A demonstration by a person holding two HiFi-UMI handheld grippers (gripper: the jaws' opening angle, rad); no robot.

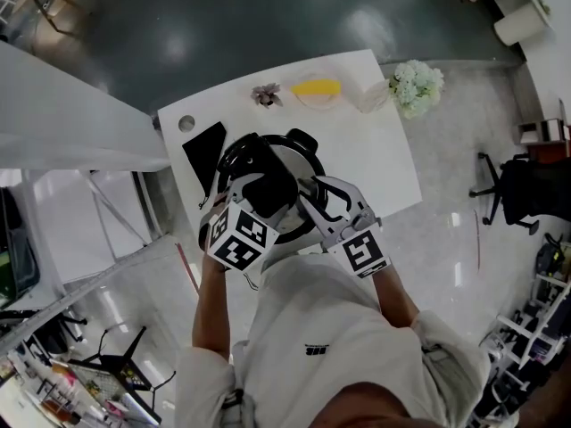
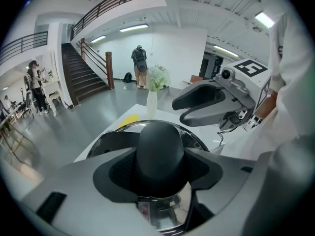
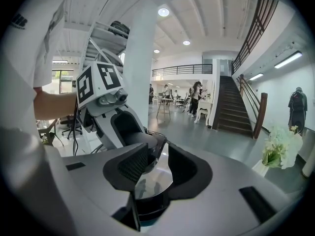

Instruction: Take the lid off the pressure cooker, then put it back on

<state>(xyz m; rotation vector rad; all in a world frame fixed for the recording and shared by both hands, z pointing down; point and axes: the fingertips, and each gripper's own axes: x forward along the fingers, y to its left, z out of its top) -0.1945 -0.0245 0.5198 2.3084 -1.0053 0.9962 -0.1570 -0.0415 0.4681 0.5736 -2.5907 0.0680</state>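
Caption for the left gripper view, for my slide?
Left hand-held gripper closed on the pressure cooker lid's black handle, right hand-held gripper alongside.

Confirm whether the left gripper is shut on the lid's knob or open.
Shut on it: in the left gripper view, the left gripper clamps the black knob from both sides, and the knob fills the gap.

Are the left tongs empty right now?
No, the left tongs are clamped around the black rounded knob of the pressure cooker's steel lid.
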